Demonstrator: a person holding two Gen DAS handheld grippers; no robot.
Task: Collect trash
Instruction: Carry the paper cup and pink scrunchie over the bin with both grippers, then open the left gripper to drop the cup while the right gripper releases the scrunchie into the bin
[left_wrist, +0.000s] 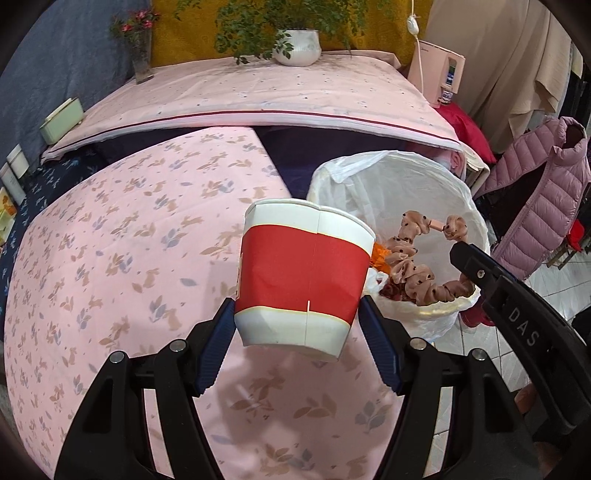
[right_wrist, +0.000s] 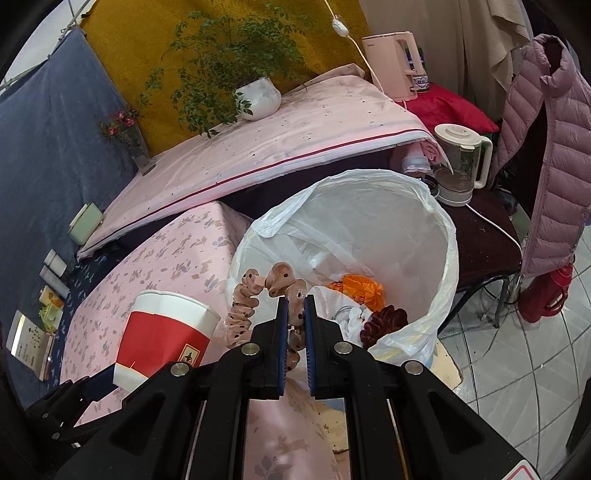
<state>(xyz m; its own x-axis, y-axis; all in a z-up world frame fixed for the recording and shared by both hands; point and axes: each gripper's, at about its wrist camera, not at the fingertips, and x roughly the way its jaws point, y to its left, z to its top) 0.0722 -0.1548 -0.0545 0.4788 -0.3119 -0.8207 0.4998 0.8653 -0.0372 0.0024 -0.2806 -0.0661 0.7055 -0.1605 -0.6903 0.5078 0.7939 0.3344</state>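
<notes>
While the pink flowered cloth (left_wrist: 110, 258) covers the near surface, a higher pink-covered table (left_wrist: 277, 96) behind carries a potted plant (left_wrist: 295, 44). Beside them stands the bag-lined bin (right_wrist: 424, 229). Left gripper (left_wrist: 297, 325) clamps a red-and-white paper cup (left_wrist: 303, 277); right gripper (right_wrist: 295, 314) pinches a dotted scrunchie (right_wrist: 288, 288) above the bin.

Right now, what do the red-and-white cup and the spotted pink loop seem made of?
Red-and-white cup: matte paper, likely; a lapped side seam and rolled rim show. Spotted pink loop: soft gathered fabric, probably over elastic or a band; it puckers in ruffles.
</notes>
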